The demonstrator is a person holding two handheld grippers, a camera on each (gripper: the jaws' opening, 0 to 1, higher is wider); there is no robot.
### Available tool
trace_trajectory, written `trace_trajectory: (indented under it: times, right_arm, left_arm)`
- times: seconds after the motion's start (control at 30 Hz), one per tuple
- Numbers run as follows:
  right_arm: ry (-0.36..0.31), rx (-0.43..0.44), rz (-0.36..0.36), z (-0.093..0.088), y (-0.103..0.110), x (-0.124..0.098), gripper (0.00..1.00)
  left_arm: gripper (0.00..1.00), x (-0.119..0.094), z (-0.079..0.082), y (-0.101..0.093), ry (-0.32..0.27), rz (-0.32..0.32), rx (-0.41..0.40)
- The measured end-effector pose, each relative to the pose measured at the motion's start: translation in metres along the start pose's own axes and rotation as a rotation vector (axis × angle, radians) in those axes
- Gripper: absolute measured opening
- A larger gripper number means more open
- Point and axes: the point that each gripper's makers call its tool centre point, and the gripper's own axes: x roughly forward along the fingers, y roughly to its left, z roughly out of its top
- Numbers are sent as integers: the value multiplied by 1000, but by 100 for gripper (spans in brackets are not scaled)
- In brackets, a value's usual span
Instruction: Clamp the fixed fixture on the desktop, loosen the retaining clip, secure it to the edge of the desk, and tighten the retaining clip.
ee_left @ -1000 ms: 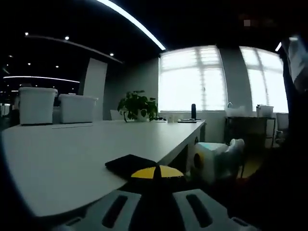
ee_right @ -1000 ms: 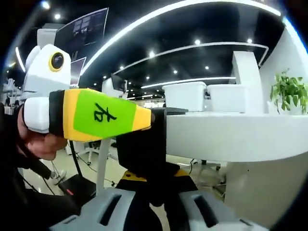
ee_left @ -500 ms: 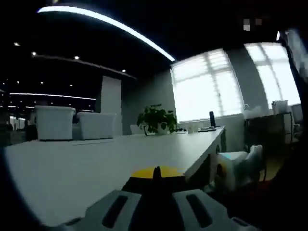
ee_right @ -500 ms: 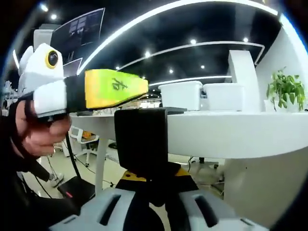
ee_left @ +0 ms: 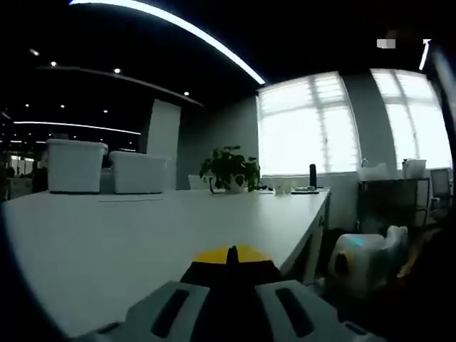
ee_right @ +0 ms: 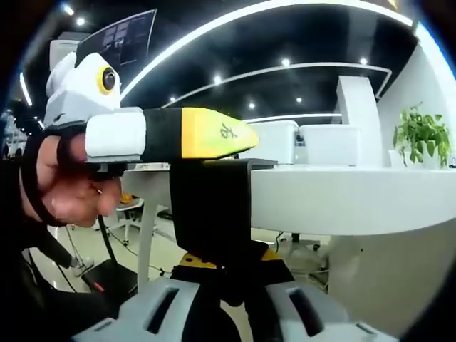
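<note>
In the right gripper view, the black fixture (ee_right: 210, 214) is seen hooked over the near edge of the white desk (ee_right: 342, 196), gripped from below by the right gripper (ee_right: 229, 267). The left gripper (ee_right: 206, 133) is held above it, jaws together on nothing. Two bins (ee_left: 75, 165) and a plant (ee_left: 229, 169) are seen far across the desk.

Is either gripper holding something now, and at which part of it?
The right gripper holds the black fixture by its lower end, below the desk edge. The left gripper lies over its top; its own hold cannot be told.
</note>
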Motion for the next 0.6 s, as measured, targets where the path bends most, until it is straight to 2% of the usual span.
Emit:
trace_trajectory:
  times: [0.07,0.17,0.3,0.33,0.37,0.4,0.43,0.5,0.6]
  right_arm:
    - [1,2,-3,0,-1,2,11]
    - [13,16,1,0,0,0,15]
    - [26,2,-20,-3,9,-13,26]
    - [32,4,-29,-10,11,-14,28]
    - [12,-42,-60,-11,10,-16,31]
    - [40,-36,-76,-17,18,-22,31]
    - [27,-29,-101,-18,15,-22,32]
    - [34,-16,-179,-17,2,-20,32]
    - [41,-39,-257,-19,-11,-22,32]
  left_arm:
    - [1,2,-2,3,6,19,61]
    - [1,1,-1,4,-36,18,-26]
    - [1,1,-1,3,-30,27,-3]
    - [1,1,-1,2,-26,31,3]
    - [1,1,-1,3,-27,34,5]
    - [1,1,-1,4,-32,36,3]
    - [1,0,-1,4,-38,36,-4]
    - [1,0,-1,4,-39,32,-7]
    - [1,0,-1,4,-30,39,5]
